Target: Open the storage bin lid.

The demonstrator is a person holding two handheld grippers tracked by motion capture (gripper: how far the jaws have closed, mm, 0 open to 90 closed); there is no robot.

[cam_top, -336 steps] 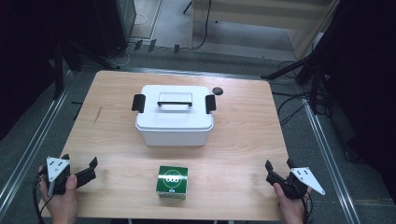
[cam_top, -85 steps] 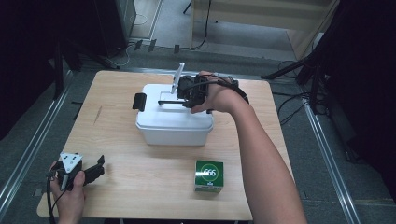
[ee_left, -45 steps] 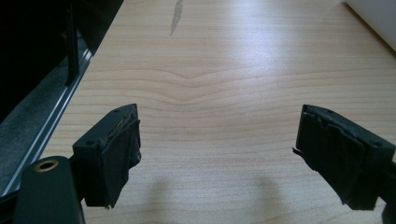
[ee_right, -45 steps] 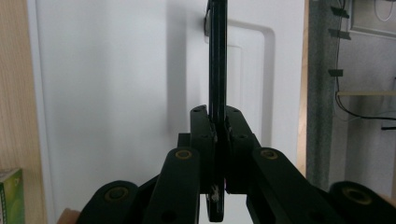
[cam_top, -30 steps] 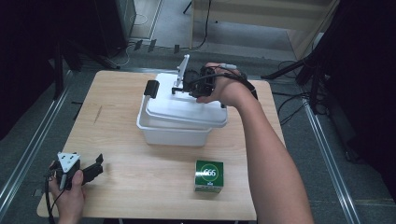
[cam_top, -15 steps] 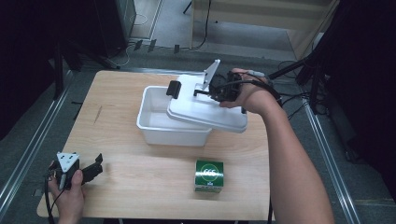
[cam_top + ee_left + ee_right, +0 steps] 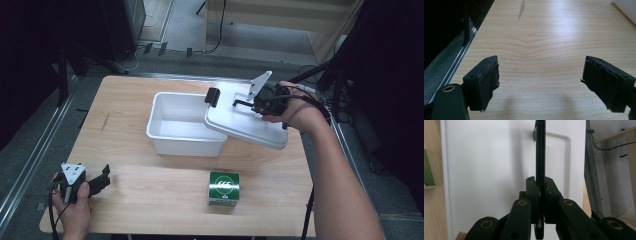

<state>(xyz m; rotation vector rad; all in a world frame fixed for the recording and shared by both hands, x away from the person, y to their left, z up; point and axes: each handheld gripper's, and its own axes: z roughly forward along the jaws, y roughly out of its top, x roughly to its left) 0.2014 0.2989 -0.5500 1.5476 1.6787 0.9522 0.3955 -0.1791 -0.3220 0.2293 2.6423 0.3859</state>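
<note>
Lid removal mostly done. Right gripper [image 7: 248,103] jaws clamped on the black handle [image 7: 540,150] of the white rectangular plastic lid [image 7: 245,122]; lid is tilted, hanging off the right rim of the open white plastic bin [image 7: 182,142]. Left: set it on the wooden desk [image 7: 150,195]. Left gripper [image 7: 540,82] jaws apart, empty, low over the desk.

Smooth white plastic lid [image 7: 245,122] and tub [image 7: 182,125] on matt pale wood-grain table [image 7: 150,190].
</note>
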